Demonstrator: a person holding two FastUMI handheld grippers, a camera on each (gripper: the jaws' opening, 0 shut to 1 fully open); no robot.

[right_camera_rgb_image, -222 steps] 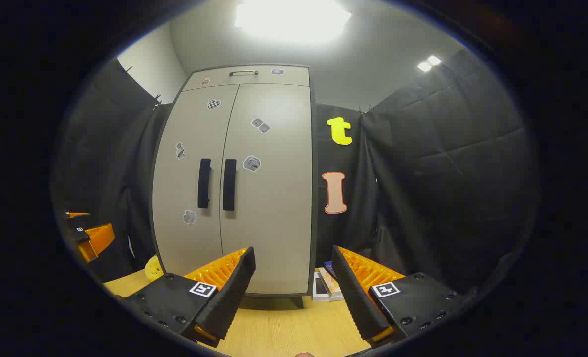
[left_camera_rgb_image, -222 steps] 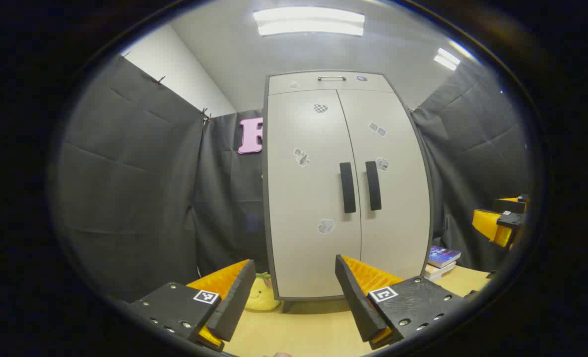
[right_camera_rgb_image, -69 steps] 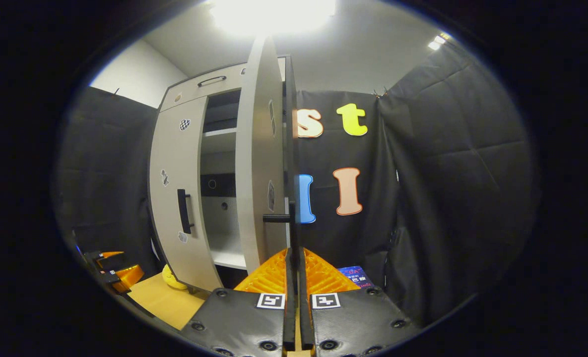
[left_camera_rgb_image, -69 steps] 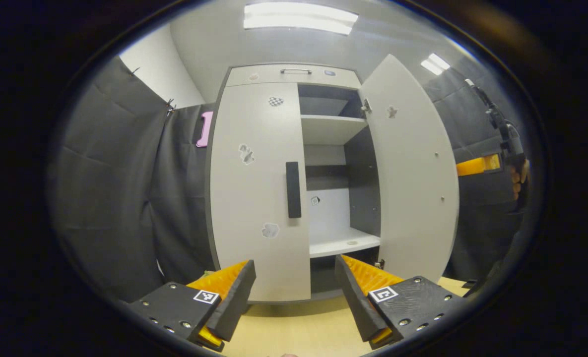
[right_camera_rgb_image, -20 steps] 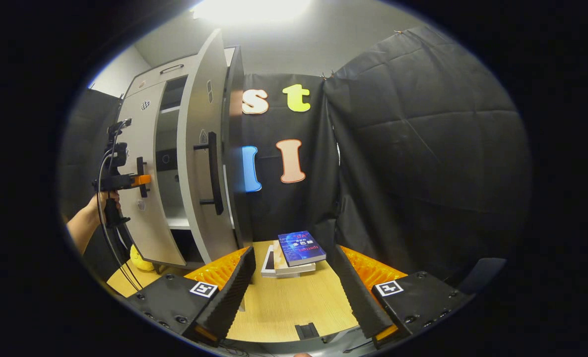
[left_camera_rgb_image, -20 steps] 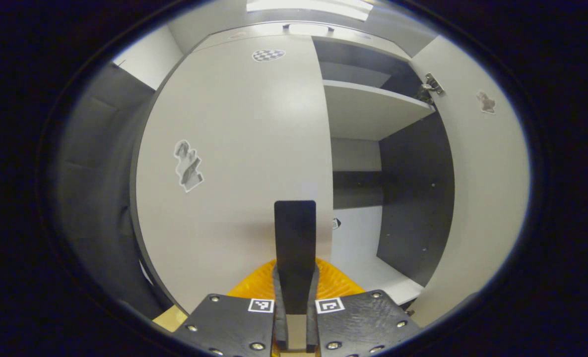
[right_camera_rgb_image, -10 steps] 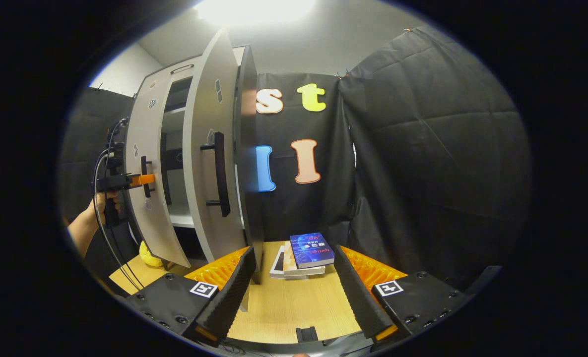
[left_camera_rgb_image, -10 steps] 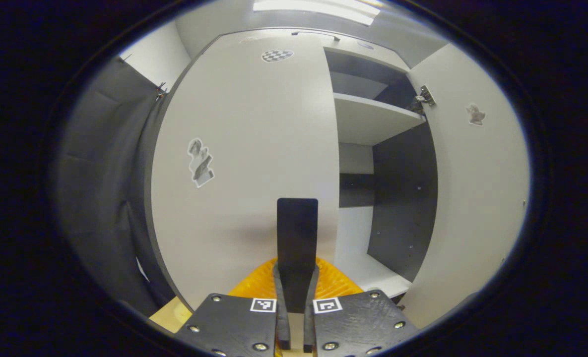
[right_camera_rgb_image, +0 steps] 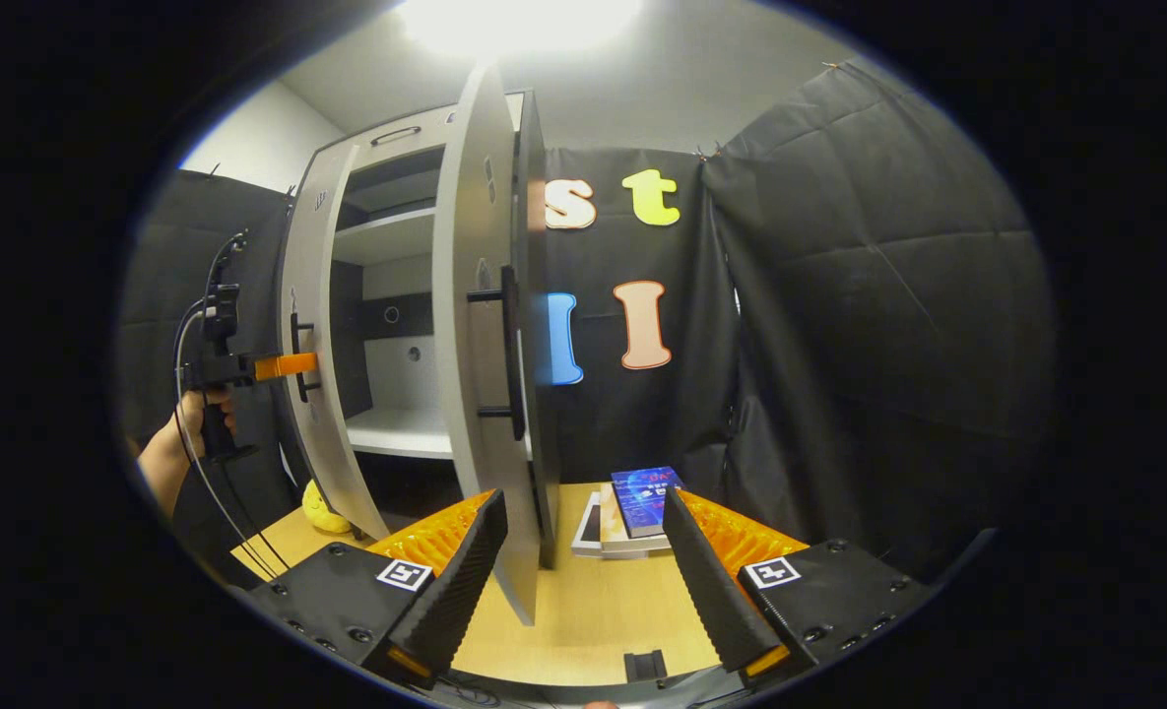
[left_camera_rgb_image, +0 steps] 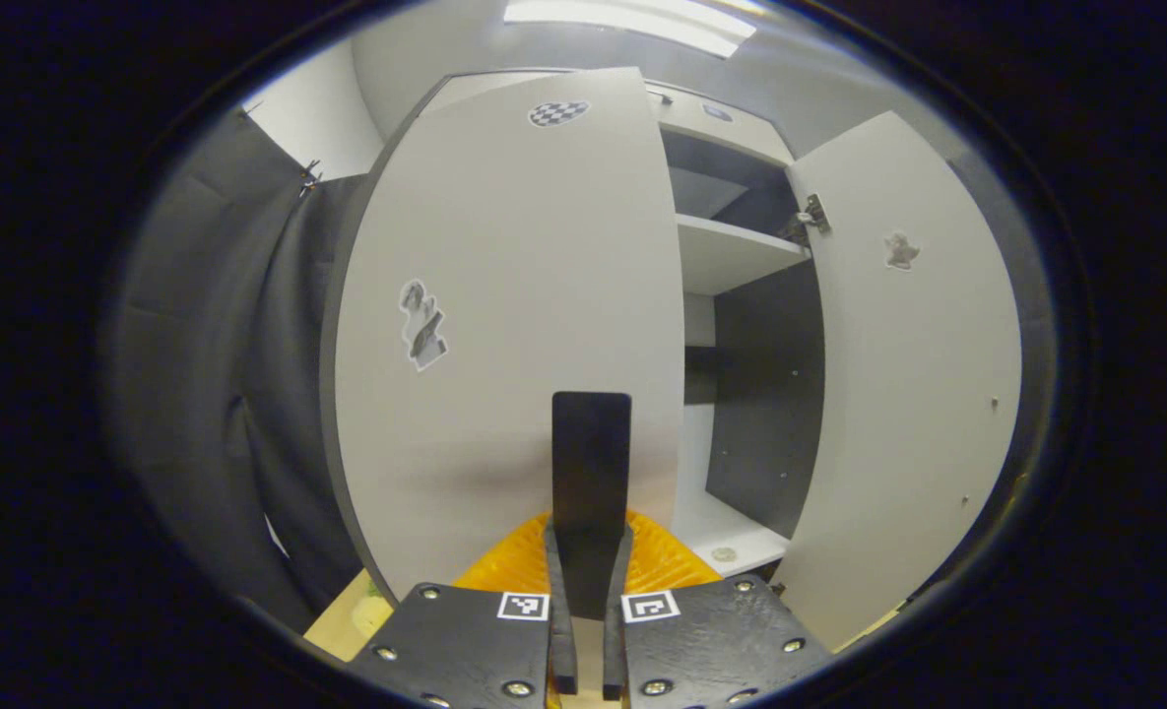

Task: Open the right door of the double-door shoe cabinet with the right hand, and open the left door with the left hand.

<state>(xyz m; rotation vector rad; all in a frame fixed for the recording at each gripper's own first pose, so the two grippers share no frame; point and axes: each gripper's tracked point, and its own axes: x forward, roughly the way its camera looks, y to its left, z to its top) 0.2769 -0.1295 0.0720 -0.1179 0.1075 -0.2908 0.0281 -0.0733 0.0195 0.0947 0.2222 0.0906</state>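
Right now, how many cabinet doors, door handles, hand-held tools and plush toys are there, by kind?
Pale grey cabinet doors: 2 (left door, right door)
Black bar handles: 2 (left handle, right handle)
Hand-held tools: 2 (left tool, right tool)
Yellow plush toy: 1
Total: 7

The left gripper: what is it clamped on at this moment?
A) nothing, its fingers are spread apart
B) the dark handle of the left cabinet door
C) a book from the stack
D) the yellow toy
B: in the left gripper view the left gripper has both fingers pressed on the dark handle of the left door.
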